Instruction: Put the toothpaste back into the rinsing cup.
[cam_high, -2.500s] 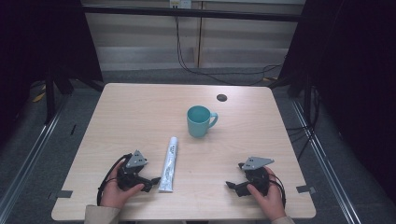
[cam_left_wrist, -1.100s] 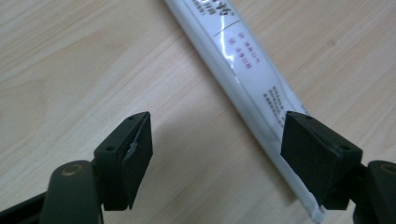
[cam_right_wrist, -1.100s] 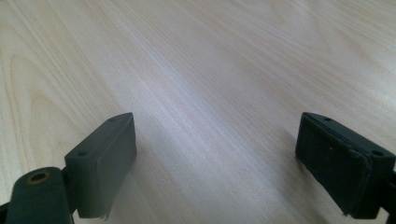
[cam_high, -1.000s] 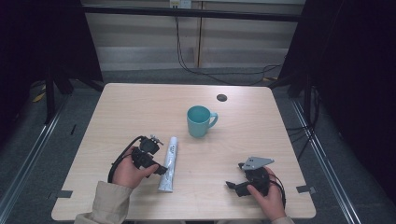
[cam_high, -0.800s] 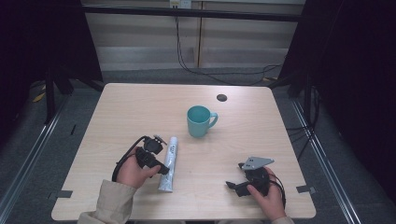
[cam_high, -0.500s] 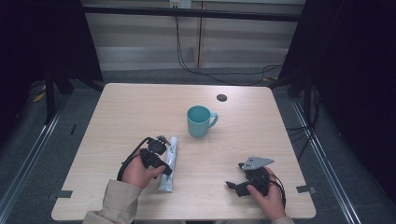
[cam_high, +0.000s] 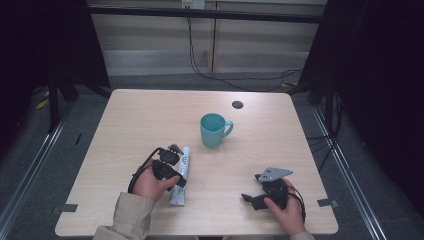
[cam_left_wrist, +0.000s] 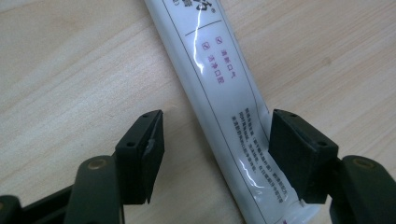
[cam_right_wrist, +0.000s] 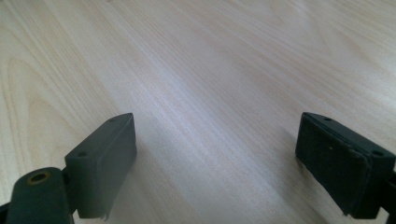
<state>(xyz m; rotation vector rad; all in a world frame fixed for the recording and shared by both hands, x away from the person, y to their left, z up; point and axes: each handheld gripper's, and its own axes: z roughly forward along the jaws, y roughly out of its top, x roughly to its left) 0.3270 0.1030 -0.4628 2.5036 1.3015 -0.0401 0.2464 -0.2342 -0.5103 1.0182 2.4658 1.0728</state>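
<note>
Straddling the tube (cam_left_wrist: 224, 107) with your left tongs (cam_left_wrist: 217, 154) | jaws closing, one pad touching, not yet pinching | tube's long axis crossing the gap | right tongs (cam_right_wrist: 215, 158) idling wide, well apart on the bench (cam_high: 150, 115)

We read this as a laboratory recording bay. A square pale-wood table (cam_high: 150, 120) stands on grey carpet, black curtains (cam_high: 45, 45) hang on either side of it, black cables (cam_high: 235, 80) trail along the panelled wall behind it, and tape markers (cam_high: 68, 207) flank it.
</note>
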